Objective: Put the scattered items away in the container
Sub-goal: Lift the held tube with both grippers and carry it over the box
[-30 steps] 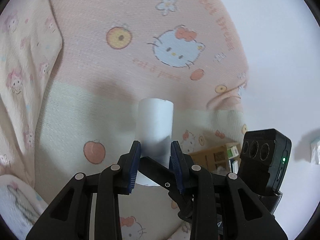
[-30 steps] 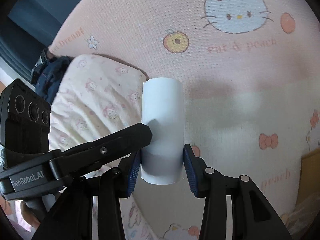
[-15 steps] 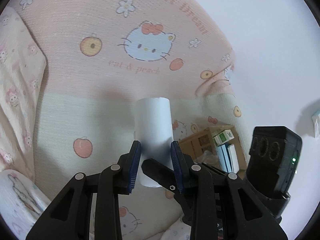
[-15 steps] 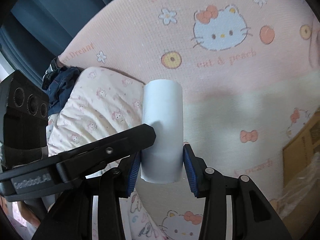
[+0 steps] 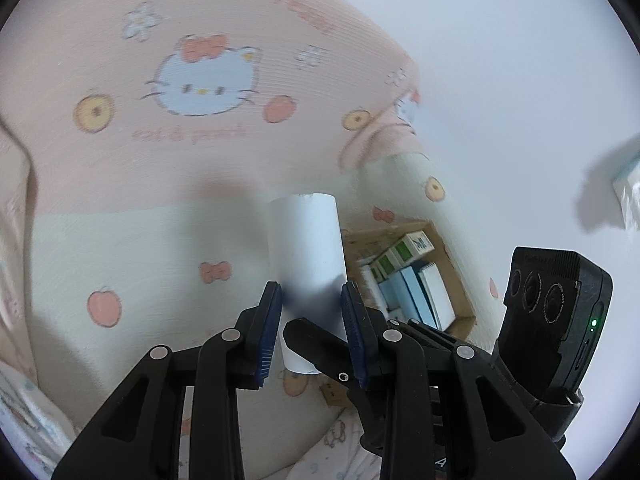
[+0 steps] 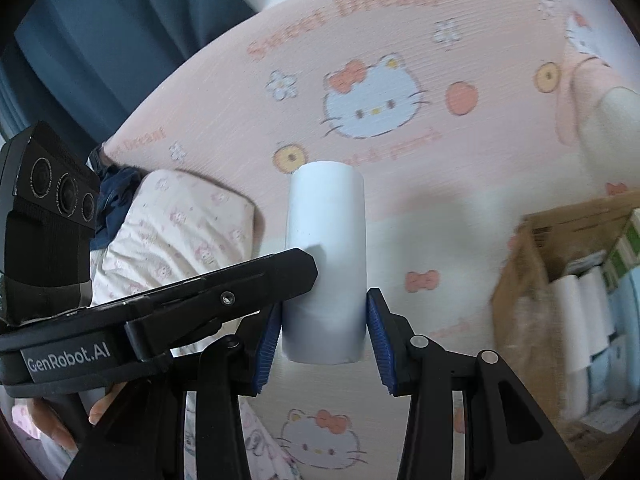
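Note:
Both grippers hold the same white paper roll, held upright in the air above a Hello Kitty blanket. My left gripper is shut on its lower part. My right gripper is shut on the roll too, crossing the left one. A brown cardboard box, the container, lies behind the roll to the right with several small boxes inside. In the right wrist view the box is at the right edge and holds white rolls.
A pink and cream blanket covers the bed. A pillow and dark clothes lie at the left. A white wall is on the right, blue curtains behind.
Both grippers have carried the roll to the right, toward the cardboard box. The box now shows larger and closer in both views. The grip on the roll is unchanged.

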The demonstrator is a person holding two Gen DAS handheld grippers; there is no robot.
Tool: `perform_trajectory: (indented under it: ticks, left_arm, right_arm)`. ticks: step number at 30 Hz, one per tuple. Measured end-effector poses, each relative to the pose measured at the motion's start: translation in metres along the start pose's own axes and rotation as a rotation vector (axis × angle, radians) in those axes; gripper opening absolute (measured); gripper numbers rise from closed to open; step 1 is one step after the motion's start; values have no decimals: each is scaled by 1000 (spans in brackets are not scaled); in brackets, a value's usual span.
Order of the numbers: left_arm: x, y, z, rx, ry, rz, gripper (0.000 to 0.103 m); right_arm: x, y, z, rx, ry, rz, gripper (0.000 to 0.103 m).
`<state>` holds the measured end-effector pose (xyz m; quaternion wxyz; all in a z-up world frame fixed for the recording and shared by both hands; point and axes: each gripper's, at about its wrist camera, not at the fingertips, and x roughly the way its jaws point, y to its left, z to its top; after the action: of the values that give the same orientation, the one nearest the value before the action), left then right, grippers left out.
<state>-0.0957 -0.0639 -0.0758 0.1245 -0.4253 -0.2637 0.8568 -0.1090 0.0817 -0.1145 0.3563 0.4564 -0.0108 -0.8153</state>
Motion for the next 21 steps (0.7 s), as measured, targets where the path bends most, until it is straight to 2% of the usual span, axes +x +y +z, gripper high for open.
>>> perform_trajectory:
  ticks: [14, 21]
  left_arm:
    - [60, -110, 13, 204, 51, -8, 34]
    - [95, -148, 13, 260, 99, -27, 34]
  right_arm:
    - [-72, -81, 8, 56, -94, -112, 40]
    - [-93, -116, 10, 74, -92, -162, 40]
